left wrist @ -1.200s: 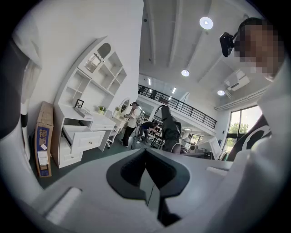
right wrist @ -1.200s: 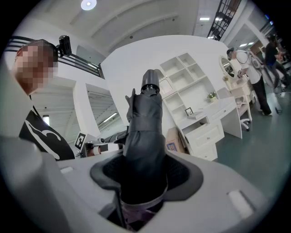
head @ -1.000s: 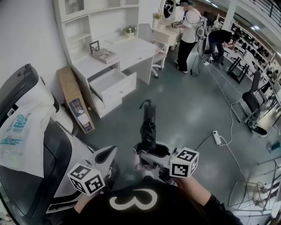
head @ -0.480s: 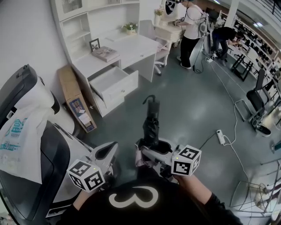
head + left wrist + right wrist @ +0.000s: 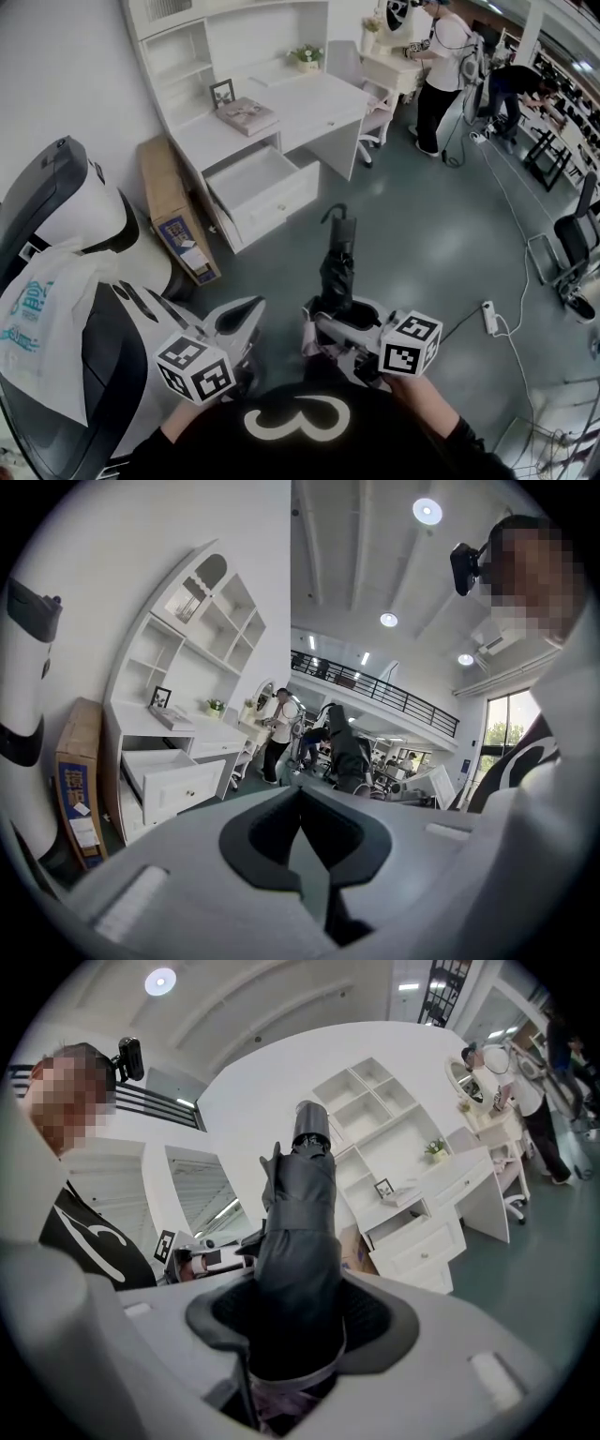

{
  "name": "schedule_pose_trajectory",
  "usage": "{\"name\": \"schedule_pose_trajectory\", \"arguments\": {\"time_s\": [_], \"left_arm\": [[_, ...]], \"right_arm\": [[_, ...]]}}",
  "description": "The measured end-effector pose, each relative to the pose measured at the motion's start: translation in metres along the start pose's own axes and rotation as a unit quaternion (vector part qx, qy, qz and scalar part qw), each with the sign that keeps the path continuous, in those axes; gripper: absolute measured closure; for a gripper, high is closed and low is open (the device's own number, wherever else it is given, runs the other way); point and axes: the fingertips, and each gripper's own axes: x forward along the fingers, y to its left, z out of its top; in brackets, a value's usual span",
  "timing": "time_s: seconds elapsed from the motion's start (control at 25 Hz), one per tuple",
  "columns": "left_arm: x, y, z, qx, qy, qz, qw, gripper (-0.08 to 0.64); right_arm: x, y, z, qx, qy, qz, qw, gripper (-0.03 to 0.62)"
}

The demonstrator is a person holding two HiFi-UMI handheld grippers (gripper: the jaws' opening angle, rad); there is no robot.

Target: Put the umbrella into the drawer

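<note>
A folded black umbrella (image 5: 336, 267) sticks forward from my right gripper (image 5: 339, 319), whose jaws are shut on its lower end; the right gripper view shows the umbrella (image 5: 298, 1241) filling the gap between the pads of that gripper (image 5: 300, 1321). My left gripper (image 5: 246, 319) hangs beside it, shut and holding nothing; in its own view the left gripper (image 5: 302, 832) has the umbrella (image 5: 349, 757) to its right. Ahead and to the left, the white desk (image 5: 309, 103) has one drawer (image 5: 265, 187) pulled open. That drawer (image 5: 173, 778) looks empty.
A cardboard box (image 5: 178, 220) leans against the desk's left side. A large white-and-black machine (image 5: 84, 281) with a plastic bag (image 5: 42, 309) draped on it stands close on my left. A book (image 5: 246, 114) lies on the desk. People (image 5: 441, 66) stand far back; a power strip (image 5: 488, 317) lies right.
Both grippers and the umbrella have come nearer to the desk. The open drawer now sits closer and more toward the middle of the head view. The grip on the umbrella is unchanged.
</note>
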Motion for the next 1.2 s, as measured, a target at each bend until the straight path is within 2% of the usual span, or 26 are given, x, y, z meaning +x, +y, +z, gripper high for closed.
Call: {"name": "schedule_pose_trajectory", "arguments": {"time_s": [0.16,0.36,0.48,0.68,0.92,1.2], "left_arm": [[0.058,0.041,0.019,-0.013,0.003,0.017,0.9998,0.552],[0.127,0.071,0.036,-0.030,0.019,0.034,0.9988,0.552],[0.171,0.087,0.051,-0.036,0.022,0.039,0.9983,0.552],[0.235,0.110,0.069,-0.047,0.018,0.042,0.9978,0.552],[0.265,0.128,0.077,-0.048,0.019,0.054,0.9972,0.552],[0.262,0.148,0.078,-0.059,0.016,0.074,0.9954,0.552]], "right_arm": [[0.027,-0.063,0.022,0.012,0.027,0.012,0.999,0.365],[0.049,-0.127,0.052,0.027,0.057,0.032,0.998,0.365],[0.058,-0.162,0.073,0.019,0.073,0.041,0.996,0.365],[0.062,-0.226,0.104,-0.004,0.097,0.027,0.995,0.365],[0.072,-0.266,0.119,-0.025,0.123,0.017,0.992,0.365],[0.099,-0.274,0.124,-0.038,0.150,0.033,0.987,0.365]]}}
